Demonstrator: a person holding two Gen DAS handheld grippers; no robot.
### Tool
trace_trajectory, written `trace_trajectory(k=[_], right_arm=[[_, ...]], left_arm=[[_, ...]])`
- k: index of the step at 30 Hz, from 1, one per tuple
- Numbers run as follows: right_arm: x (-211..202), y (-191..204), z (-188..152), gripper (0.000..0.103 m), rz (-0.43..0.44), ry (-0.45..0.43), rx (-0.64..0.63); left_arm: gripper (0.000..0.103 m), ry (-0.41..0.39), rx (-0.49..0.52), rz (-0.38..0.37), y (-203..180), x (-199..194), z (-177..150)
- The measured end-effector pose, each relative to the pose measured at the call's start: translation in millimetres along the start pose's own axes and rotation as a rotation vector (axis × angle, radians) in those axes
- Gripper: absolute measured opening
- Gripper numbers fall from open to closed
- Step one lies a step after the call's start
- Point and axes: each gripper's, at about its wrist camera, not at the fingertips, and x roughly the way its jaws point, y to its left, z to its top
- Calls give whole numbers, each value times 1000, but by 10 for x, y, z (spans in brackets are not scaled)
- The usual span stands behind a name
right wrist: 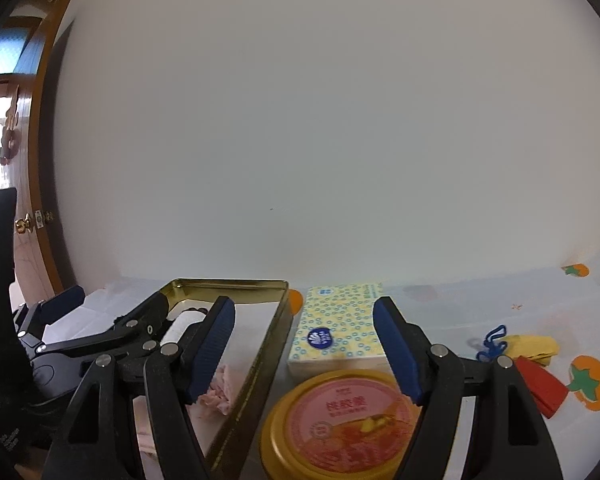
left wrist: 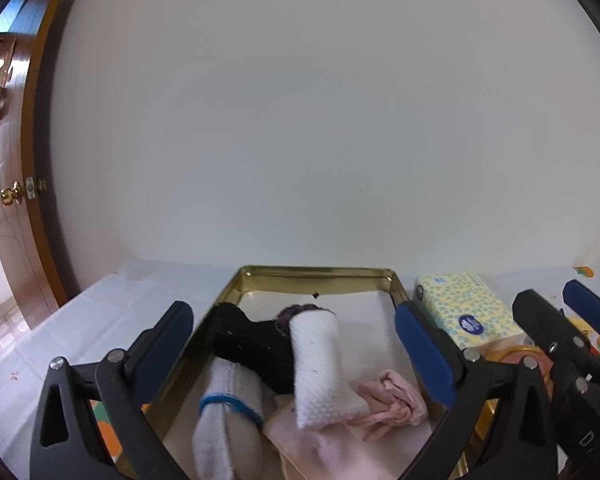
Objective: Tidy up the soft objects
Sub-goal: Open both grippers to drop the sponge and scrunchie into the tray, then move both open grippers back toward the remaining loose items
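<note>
The gold tin [left wrist: 260,276] is standing on the table [left wrist: 100,312] near the wall, and all places here are relative to it. Inside the tin several soft things are lying: a white roll [left wrist: 320,364] leaning over a black cloth [left wrist: 248,340], a grey towel w/ blue band [left wrist: 228,412] at the near left, and a pink cloth [left wrist: 392,400] at the near right. The left gripper [left wrist: 296,328] is hovering over the tin w/ jaws wide, nothing pressed between them. Just right of the tin a tissue pack [right wrist: 340,332] is lying, and in front of the pack a round yellow lid [right wrist: 340,420]. The right gripper [right wrist: 304,344] is hanging above pack & lid, jaws apart, holding nothing. Well to the right of the tin, red [right wrist: 540,384] and yellow [right wrist: 534,346] items are lying.
</note>
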Motion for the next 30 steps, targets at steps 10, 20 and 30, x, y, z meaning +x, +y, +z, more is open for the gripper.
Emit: trace_trajectory(k=[10,20,30], right_arm=[[-113,-191,-46,74,-18,15,-17],[-146,-479,-82,74,-34,29,5],[-374,-891,-115,74,-101,16,-35]], left_arm=[[102,-35,4,-27,-83,-91,-105],[102,-53,-12,-19,-116,-188,-99],[102,-66,8,-49,-253,-323,-152]])
